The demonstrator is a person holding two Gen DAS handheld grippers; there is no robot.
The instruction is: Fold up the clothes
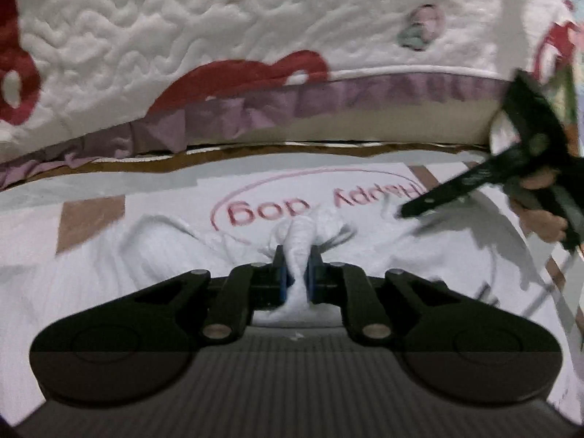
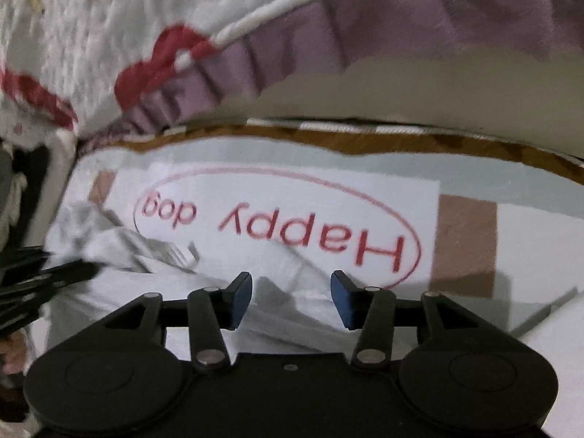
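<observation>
Bed (image 2: 474, 146) carries all; brown patterned edge runs along far side. Sheet (image 2: 471, 241) spread on it: white and pale patches, brown squares, red "Happy dog" print (image 2: 277, 226) inside oval. White garment (image 1: 164, 248) lies crumpled on sheet, partly covering print. White quilt (image 1: 219, 29) with red pattern and purple frill bunched at far edge.

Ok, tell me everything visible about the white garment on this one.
The white garment looks like thin ribbed knit, crumpled and creased rather than flat. It lies on a pale sheet printed "Happy dog" in red, partly covering that print. The left gripper has its jaws shut on a pinched-up bunch of it. The right gripper hovers over it, jaws open, holding nothing.
</observation>
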